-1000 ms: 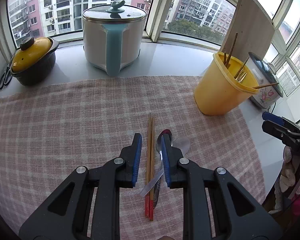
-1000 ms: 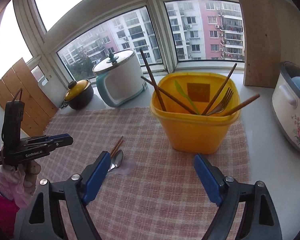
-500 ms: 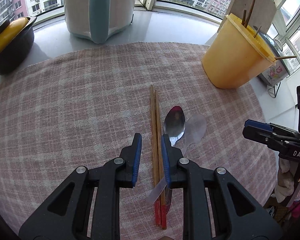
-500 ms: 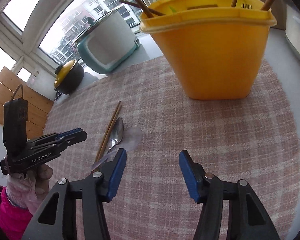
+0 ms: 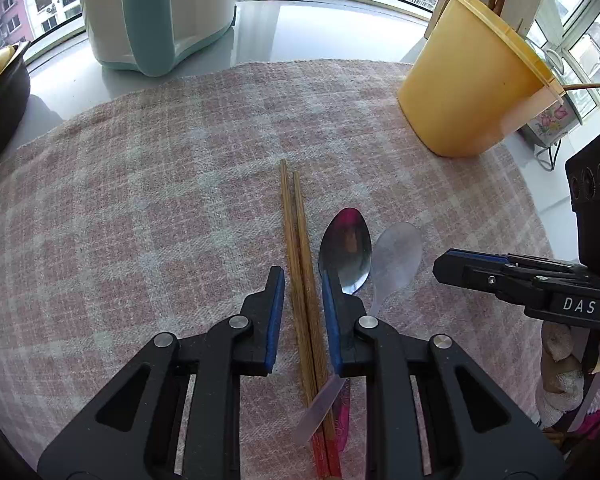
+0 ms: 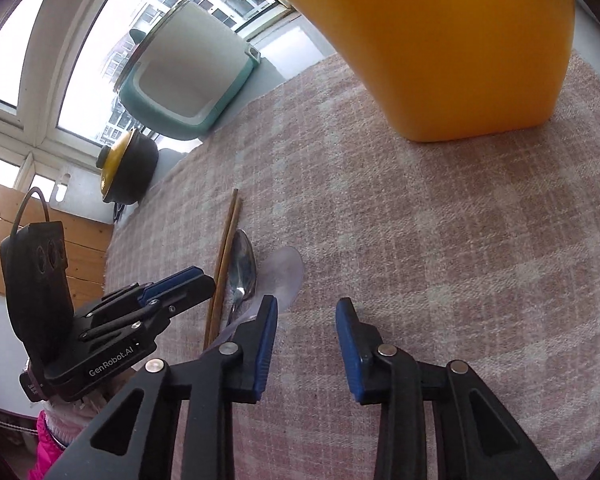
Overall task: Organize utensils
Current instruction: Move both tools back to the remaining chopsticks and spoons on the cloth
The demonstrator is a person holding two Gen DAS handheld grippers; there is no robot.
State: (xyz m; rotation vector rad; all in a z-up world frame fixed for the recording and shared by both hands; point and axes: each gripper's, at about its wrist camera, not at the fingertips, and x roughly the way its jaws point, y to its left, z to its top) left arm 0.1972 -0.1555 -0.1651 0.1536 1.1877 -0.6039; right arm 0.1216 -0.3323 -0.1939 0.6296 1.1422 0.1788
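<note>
A pair of wooden chopsticks with red ends lies on the checked cloth. My left gripper is low over them, its narrow jaws straddling the pair without pressing. Just right of them lie a metal spoon and a clear plastic spoon. In the right wrist view my right gripper hovers over bare cloth, its jaws closing on nothing. Its left finger is beside the clear spoon. The yellow utensil bucket stands at the far right and holds several utensils.
A white and teal cooker and a black pot with a yellow lid stand on the sill behind the checked cloth. A floral rice cooker sits behind the bucket. The bucket looms just ahead of the right gripper.
Both grippers have sunk toward the cloth and tipped further down. The right jaws have narrowed a lot. The left jaws kept their width and slid along the chopsticks.
</note>
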